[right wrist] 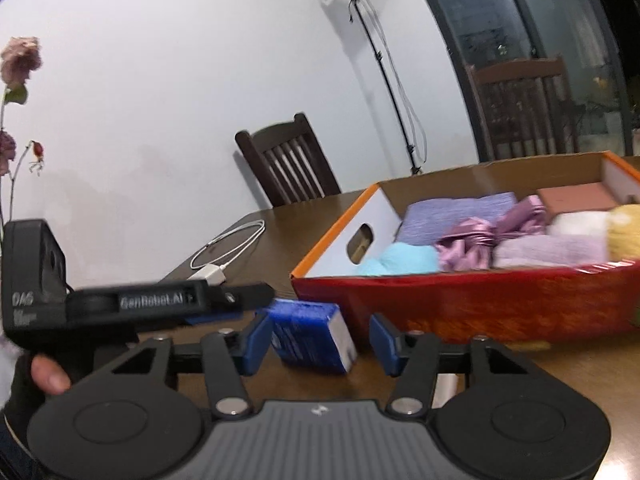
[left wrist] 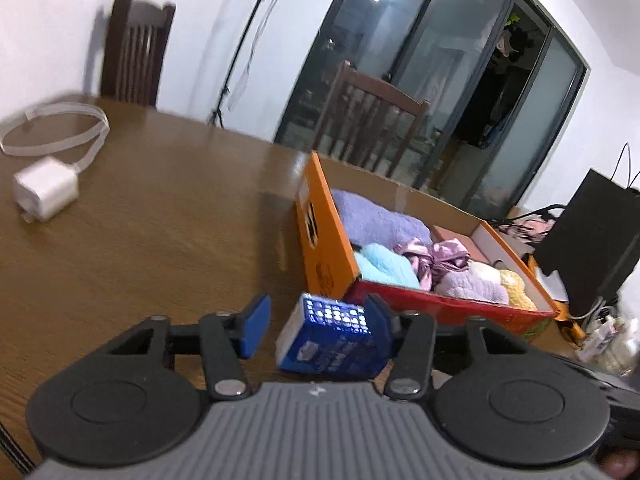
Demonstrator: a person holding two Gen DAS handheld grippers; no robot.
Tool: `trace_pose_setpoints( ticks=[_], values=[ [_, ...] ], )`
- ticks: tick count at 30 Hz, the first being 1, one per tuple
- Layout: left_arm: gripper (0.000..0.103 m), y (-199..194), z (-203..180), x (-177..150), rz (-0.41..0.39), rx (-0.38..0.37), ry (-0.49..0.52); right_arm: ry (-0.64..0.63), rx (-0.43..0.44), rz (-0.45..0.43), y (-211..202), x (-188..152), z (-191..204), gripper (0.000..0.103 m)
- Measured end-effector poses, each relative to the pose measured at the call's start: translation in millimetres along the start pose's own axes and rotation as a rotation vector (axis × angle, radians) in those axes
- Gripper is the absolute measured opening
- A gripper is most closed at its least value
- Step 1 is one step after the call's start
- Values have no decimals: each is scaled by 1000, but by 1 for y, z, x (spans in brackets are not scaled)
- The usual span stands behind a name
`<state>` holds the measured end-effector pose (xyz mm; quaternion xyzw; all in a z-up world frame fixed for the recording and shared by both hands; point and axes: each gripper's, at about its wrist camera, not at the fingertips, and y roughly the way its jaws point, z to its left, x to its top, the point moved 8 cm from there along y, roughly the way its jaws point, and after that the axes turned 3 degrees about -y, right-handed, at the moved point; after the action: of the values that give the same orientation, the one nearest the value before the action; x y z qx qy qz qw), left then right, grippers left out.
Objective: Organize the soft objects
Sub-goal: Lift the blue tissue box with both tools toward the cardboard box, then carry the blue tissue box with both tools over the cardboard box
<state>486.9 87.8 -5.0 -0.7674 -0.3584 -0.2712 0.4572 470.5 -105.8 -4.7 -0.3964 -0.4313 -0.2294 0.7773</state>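
Note:
An orange and red cardboard box point(left wrist: 320, 240) stands on the brown table and holds folded purple, light blue, white and yellow towels and a shiny lilac cloth point(left wrist: 436, 258). It also shows in the right wrist view point(right wrist: 480, 300). A blue tissue pack point(left wrist: 332, 340) lies on the table just in front of the box. My left gripper point(left wrist: 316, 324) is open, with the pack between its pads and touching the right pad. My right gripper point(right wrist: 320, 344) is open around the same pack point(right wrist: 312, 336), with a gap at its right pad. The left gripper's body point(right wrist: 120, 304) shows at left in the right wrist view.
A white charger with a coiled cable point(left wrist: 48, 188) lies at the far left of the table point(left wrist: 160, 220). Two dark wooden chairs point(left wrist: 136, 48) stand behind the table. A black bag point(left wrist: 592, 236) and clutter sit to the right of the box. A light stand point(right wrist: 384, 68) is by the wall.

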Motion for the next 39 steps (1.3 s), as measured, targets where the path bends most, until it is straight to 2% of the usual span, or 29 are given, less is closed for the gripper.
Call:
trace_pose_setpoints(
  ticks=[2,4,7,13,16,20,23,28,30,32,36,39],
  values=[
    [39,7,3,-4,27,-32,-30,15,13,27,18,1,-1,45],
    [38,9,7,-5,31,-75,-70,46,29,46,31,0,-3,42],
    [37,9,10,-8,20,-96,-87,72,38,57,43,-4,-7,33],
    [36,-6,0,-4,-8,-129,-76,56,22,41,35,1,-4,32],
    [36,-38,-28,0,-58,-183,-48,-13,9,-25,1,12,9,32],
    [36,-74,-70,-21,-42,-235,-15,-51,15,-60,-64,7,17,32],
    [36,-88,-98,-56,28,-265,-33,-6,1,-33,-107,-11,9,32],
    [36,-106,-120,-114,169,-319,-127,202,-9,63,-167,-59,-16,32],
    [36,-107,-122,-127,207,-316,-155,221,-6,95,-181,-70,-20,32],
    [36,-102,-123,-135,212,-288,-151,213,-4,113,-185,-76,-25,32],
    [36,-71,-116,-142,226,-208,-145,206,-33,121,-162,-84,-42,33],
    [45,-72,-113,-140,187,-179,-120,168,-87,98,-147,-83,-50,34]
  ],
)
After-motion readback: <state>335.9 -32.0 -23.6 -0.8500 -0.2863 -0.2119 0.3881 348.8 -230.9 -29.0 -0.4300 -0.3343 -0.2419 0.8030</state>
